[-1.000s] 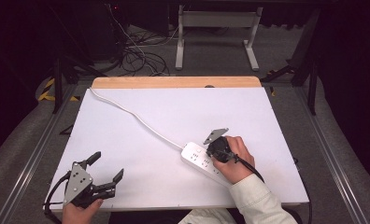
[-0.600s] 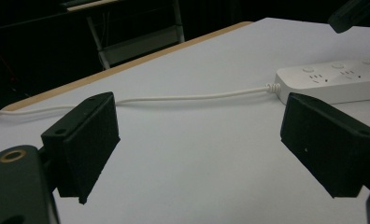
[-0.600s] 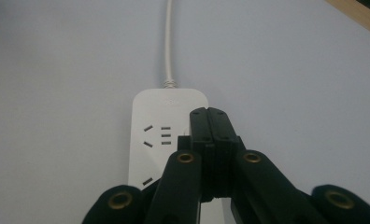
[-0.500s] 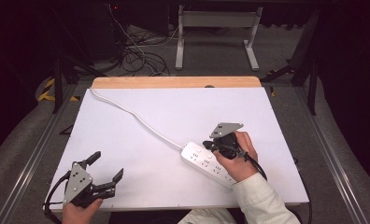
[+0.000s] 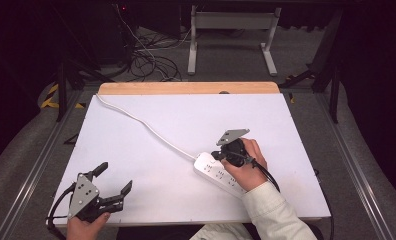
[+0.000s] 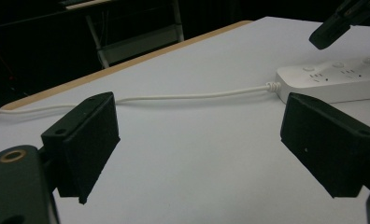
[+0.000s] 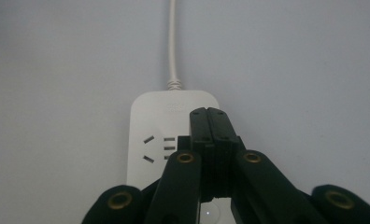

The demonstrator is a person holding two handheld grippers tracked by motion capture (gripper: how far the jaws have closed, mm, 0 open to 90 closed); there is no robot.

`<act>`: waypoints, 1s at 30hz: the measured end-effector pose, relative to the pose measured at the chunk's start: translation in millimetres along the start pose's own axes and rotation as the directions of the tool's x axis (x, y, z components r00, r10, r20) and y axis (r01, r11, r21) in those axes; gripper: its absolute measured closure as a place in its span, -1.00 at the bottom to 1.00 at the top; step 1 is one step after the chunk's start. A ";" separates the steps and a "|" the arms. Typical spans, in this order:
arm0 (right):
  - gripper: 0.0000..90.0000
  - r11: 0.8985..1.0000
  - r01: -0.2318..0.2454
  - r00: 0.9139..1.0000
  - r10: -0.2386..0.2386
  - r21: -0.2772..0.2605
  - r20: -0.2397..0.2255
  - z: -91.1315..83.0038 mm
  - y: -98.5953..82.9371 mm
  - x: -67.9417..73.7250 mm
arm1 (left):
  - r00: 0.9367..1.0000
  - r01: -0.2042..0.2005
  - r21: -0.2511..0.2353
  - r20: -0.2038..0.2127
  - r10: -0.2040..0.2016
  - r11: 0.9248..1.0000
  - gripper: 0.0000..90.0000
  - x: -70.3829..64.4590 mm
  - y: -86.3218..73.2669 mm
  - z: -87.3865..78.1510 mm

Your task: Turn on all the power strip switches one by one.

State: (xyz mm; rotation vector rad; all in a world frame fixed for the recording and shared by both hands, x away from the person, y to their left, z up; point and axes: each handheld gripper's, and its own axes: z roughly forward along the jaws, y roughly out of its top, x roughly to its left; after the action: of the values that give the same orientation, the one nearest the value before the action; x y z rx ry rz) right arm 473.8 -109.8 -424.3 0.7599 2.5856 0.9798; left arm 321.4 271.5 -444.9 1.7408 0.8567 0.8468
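Observation:
A white power strip [image 5: 217, 175] lies right of centre on the white table, with its cord [image 5: 148, 130] running off to the back left corner. A hand holds my right gripper [image 5: 219, 156] over the strip's cord end. In the right gripper view its jaws are pressed together with nothing between them [image 7: 208, 114], above the power strip [image 7: 150, 126] beside a socket. Whether they touch the strip I cannot tell. My left gripper [image 5: 115, 177] rests open at the front left, far from the strip. In the left gripper view its jaws stand wide apart [image 6: 199, 140], and the strip [image 6: 332, 81] and cord [image 6: 192, 96] lie beyond them.
The white table top [image 5: 186, 115] has a wooden strip [image 5: 186, 88] along its back edge. Behind it on the floor are a metal stand [image 5: 231, 35] and loose cables [image 5: 151, 60]. A round button [image 7: 212, 213] on the strip sits under my right jaws.
My right gripper has shifted slightly over the power strip, its grey plate swinging right and then back left. The left gripper has stayed put, open.

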 end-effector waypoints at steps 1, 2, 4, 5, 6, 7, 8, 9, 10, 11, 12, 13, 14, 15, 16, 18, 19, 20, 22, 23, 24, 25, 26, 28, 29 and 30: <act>1.00 1.000 -0.002 1.000 0.002 0.007 -0.001 2.5 -0.3 -1.0 | 1.000 0.002 -0.001 -0.002 -0.002 1.000 -0.74 -0.1 -0.1 0.0; 1.00 1.000 -0.006 1.000 0.006 0.010 -0.005 4.9 -0.4 -1.6 | 1.000 -0.001 -0.002 -0.003 0.001 1.000 -0.74 0.1 0.0 0.1; 1.00 1.000 -0.009 1.000 0.009 0.024 -0.005 8.2 -0.5 -2.7 | 1.000 -0.003 -0.001 -0.001 0.003 1.000 -0.74 0.2 0.0 0.1; 1.00 1.000 -0.013 1.000 0.013 0.026 -0.005 9.7 -0.5 -2.8 | 1.000 -0.004 -0.001 0.000 0.004 1.000 -0.74 0.1 0.0 0.1; 1.00 0.999 -0.013 1.000 0.014 0.033 -0.009 12.4 -0.5 -3.2 | 1.000 -0.004 -0.002 0.000 0.004 1.000 -0.73 0.1 0.0 0.0; 1.00 0.999 -0.013 1.000 0.014 0.033 -0.009 12.4 -0.5 -3.2 | 1.000 -0.003 -0.002 -0.001 0.003 1.000 -0.73 0.1 0.0 0.0; 1.00 0.999 -0.014 1.000 0.015 0.043 -0.008 15.4 -0.6 -3.1 | 1.000 -0.002 0.000 0.000 0.002 1.000 -0.74 0.0 0.0 -0.1; 1.00 0.999 -0.014 1.000 0.015 0.043 -0.008 15.4 -0.6 -3.1 | 1.000 -0.003 -0.002 -0.001 0.003 1.000 -0.74 0.1 0.0 0.0; 1.00 0.999 -0.010 1.000 0.010 0.050 -0.010 16.7 -0.7 -3.5 | 1.000 -0.004 -0.001 -0.001 0.004 1.000 -0.73 0.2 0.0 0.0; 1.00 0.998 -0.015 1.000 0.015 0.054 -0.011 18.3 -0.8 -3.4 | 1.000 -0.002 0.000 0.001 0.002 1.000 -0.74 0.1 0.0 -0.1; 1.00 0.998 -0.011 1.000 0.012 0.058 -0.013 19.6 -1.0 -3.6 | 1.000 -0.002 0.000 0.001 0.002 1.000 -0.74 0.0 0.0 0.0; 1.00 0.998 -0.012 1.000 0.012 0.061 -0.014 20.7 -1.0 -3.7 | 1.000 -0.003 0.000 0.001 0.003 1.000 -0.74 0.0 0.0 0.0; 1.00 0.998 -0.014 1.000 0.015 0.065 -0.013 21.4 -1.0 -3.5 | 1.000 -0.003 0.000 0.001 0.003 1.000 -0.74 0.0 0.0 0.0; 1.00 0.997 -0.013 1.000 0.015 0.070 -0.017 21.8 -0.9 -3.5 | 1.000 -0.003 0.000 0.001 0.003 1.000 -0.74 0.0 -0.1 0.0; 1.00 0.998 -0.012 1.000 0.013 0.069 -0.016 22.4 -1.0 -3.2 | 1.000 -0.005 -0.001 0.001 0.005 1.000 -0.74 0.1 0.0 0.1; 1.00 0.997 -0.014 1.000 0.015 0.074 -0.017 22.9 -0.9 -2.8 | 1.000 -0.003 0.000 0.001 0.003 1.000 -0.74 0.0 -0.1 0.0; 1.00 0.997 -0.012 1.000 0.013 0.078 -0.019 23.3 -0.9 -2.9 | 1.000 -0.004 -0.001 0.001 0.004 1.000 -0.74 0.1 0.0 0.0; 1.00 0.997 -0.011 1.000 0.013 0.079 -0.017 23.9 -1.0 -2.5 | 1.000 -0.004 -0.002 0.000 0.004 1.000 -0.74 0.0 0.0 0.0; 1.00 0.997 -0.009 1.000 0.010 0.083 -0.020 25.1 -1.2 -2.3 | 1.000 -0.004 -0.003 0.000 0.004 1.000 -0.73 0.0 0.1 -0.1; 1.00 0.996 -0.010 1.000 0.012 0.084 -0.019 25.1 -1.0 -2.1 | 1.000 -0.004 -0.003 0.000 0.004 1.000 -0.74 0.0 0.1 -0.1; 1.00 0.996 -0.009 1.000 0.011 0.083 -0.022 25.4 -1.0 -2.5 | 1.000 -0.004 -0.002 0.000 0.004 1.000 -0.74 -0.1 0.2 -0.1; 1.00 0.997 -0.011 1.000 0.014 0.082 -0.024 25.5 -1.2 -2.9 | 1.000 -0.006 -0.003 0.000 0.006 1.000 -0.74 0.0 0.2 -0.1; 1.00 0.997 -0.014 1.000 0.016 0.082 -0.025 25.6 -1.2 -3.0 | 1.000 -0.004 -0.004 -0.002 0.004 1.000 -0.74 -0.2 0.2 -0.2; 1.00 0.996 -0.008 1.000 0.010 0.083 -0.021 25.9 -1.3 -2.9 | 1.000 -0.006 -0.005 -0.003 0.006 1.000 -0.74 -0.3 0.3 -0.2; 1.00 0.996 -0.008 1.000 0.010 0.085 -0.022 25.9 -1.3 -2.9 | 1.000 -0.006 -0.005 -0.003 0.006 1.000 -0.74 -0.2 0.3 -0.2; 1.00 0.996 -0.005 1.000 0.007 0.086 -0.025 26.2 -1.2 -2.8 | 1.000 -0.004 -0.004 -0.002 0.004 1.000 -0.74 -0.4 0.2 -0.2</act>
State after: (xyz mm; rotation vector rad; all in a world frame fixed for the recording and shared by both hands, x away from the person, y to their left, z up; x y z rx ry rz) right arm 486.7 -98.2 -444.1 0.7824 2.6639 0.8902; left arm 321.1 271.2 -444.7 1.7391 0.8528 0.8519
